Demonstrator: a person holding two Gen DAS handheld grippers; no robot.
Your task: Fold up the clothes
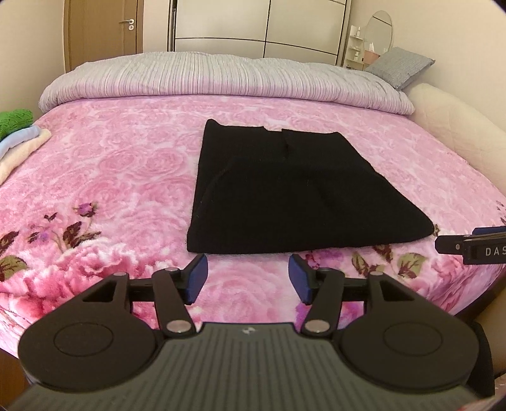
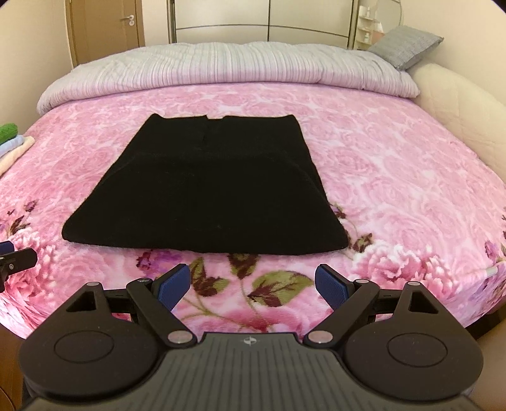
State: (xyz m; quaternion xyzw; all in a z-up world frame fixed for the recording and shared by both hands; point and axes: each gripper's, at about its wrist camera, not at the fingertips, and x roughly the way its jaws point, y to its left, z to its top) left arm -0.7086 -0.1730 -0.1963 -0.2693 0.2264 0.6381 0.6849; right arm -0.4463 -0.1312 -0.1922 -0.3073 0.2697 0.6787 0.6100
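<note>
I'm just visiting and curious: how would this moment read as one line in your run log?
task: fold clothes | black garment: flat on bed, partly folded | left gripper: open, empty, short of hem | right gripper: open, empty, short of hem

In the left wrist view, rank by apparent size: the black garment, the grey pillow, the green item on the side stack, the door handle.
1. black garment, nearest to the camera, which inflates it
2. grey pillow
3. green item, partly cut off by the frame edge, so its rank against the pillow is unsure
4. door handle
</note>
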